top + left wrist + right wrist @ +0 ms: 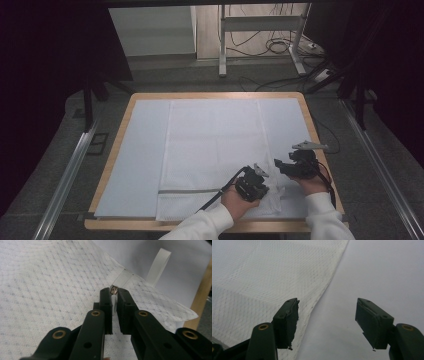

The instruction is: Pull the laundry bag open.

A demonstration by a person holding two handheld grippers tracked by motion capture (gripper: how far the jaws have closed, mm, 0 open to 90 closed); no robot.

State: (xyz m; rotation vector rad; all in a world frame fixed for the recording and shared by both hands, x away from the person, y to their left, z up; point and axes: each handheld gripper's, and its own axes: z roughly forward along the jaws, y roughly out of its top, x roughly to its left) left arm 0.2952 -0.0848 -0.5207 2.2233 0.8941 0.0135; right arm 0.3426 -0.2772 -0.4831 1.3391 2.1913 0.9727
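A white waffle-weave towel (215,145) lies flat on the pale-covered table (116,150). A grey stripe (190,191) runs across the towel's near end. My left gripper (264,192) is at the towel's near right corner, where the cloth is bunched up. In the left gripper view this gripper (114,293) is shut on a thin fold of the towel (50,285), and a white hanging loop (158,266) stands up beyond it. My right gripper (280,165) hovers open at the towel's right edge. In the right gripper view its jaws (327,307) straddle the towel's hem (322,292), nothing between them.
The table's wooden rim (312,130) runs close on the right, beside both hands, and its near edge lies just under the forearms. Metal rails (70,175) flank the table on the floor. A desk frame and cables (270,45) stand beyond the far edge.
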